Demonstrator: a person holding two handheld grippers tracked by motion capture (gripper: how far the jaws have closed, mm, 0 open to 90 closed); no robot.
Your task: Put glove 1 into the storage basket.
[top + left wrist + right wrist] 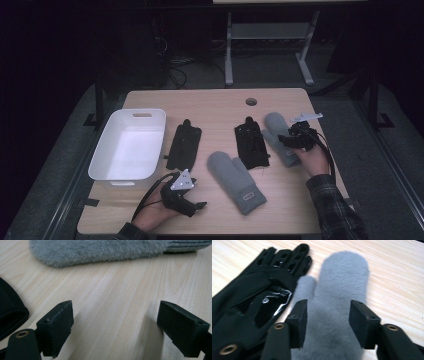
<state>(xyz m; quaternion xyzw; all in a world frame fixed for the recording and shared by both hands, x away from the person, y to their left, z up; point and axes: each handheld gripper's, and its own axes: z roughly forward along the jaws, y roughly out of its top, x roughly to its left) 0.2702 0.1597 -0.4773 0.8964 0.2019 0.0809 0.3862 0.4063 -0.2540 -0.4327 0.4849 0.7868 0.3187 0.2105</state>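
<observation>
The right hand-held gripper [325,322] hangs over the grey mitten [337,302] at the right side of the surface [215,105], its two black jaws set about half apart. The mitten's fluffy back lies between and beneath them, and the pictures do not show whether the pads press on the fabric. No part of the mitten is lifted; it lies flat, thumb to the jaws' left, rounded tip pointing away from the hand-held gripper. In the high view this right hand-held gripper [295,139] sits on top of that mitten [276,125], with the person's hand behind it and a plaid sleeve [332,205] trailing towards the near edge.

Just to the left of the jaws, touching the mitten's thumb side, lies a black glove [257,297] with its fingers pointing the same way as the mitten's tip.

The left hand-held gripper [115,330] rests low at the near left of the surface, jaws wide apart with only bare wood between them. Ahead of it a second grey mitten [100,251] lies across, near but not touching. At its left edge a second black glove [10,312] shows in part.

In the high view the left hand-held gripper [187,200] lies just beside the near corner of a white bin [142,116], which stands at the left.
</observation>
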